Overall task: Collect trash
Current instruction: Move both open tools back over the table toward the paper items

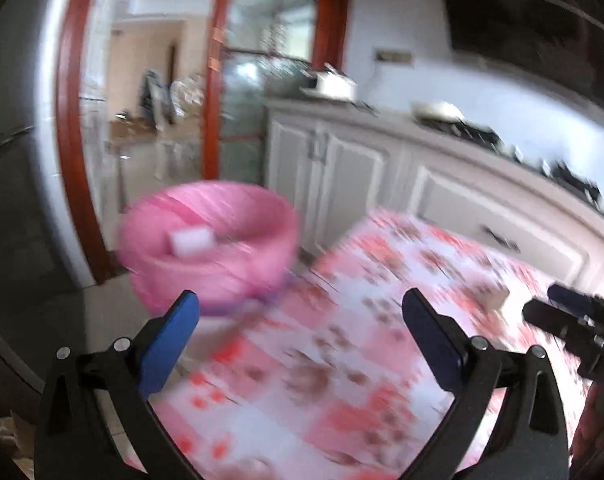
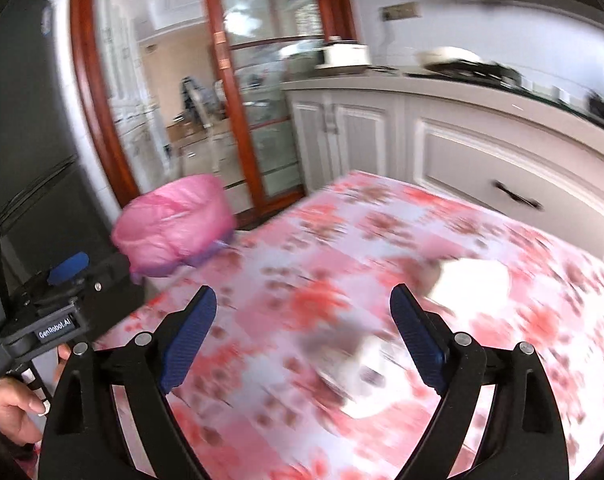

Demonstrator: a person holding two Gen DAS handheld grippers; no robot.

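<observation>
Both claws spread wide, nothing between pads: left claw (image 1: 300, 310), right claw (image 2: 304, 306). Pink-lined round trash bin (image 1: 210, 240) just off far-left corner of floral pink-clothed table (image 1: 342, 360), white block inside. Blurred white crumpled trash (image 2: 474, 280) on table, just beyond right claw.

One pink-lined bin (image 1: 210, 248), two white scraps (image 2: 474, 280).

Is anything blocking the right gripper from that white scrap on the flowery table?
Nothing visible does. The right gripper is open and empty, and only bare tablecloth lies between it and the blurred white scrap just ahead to its right.
</observation>
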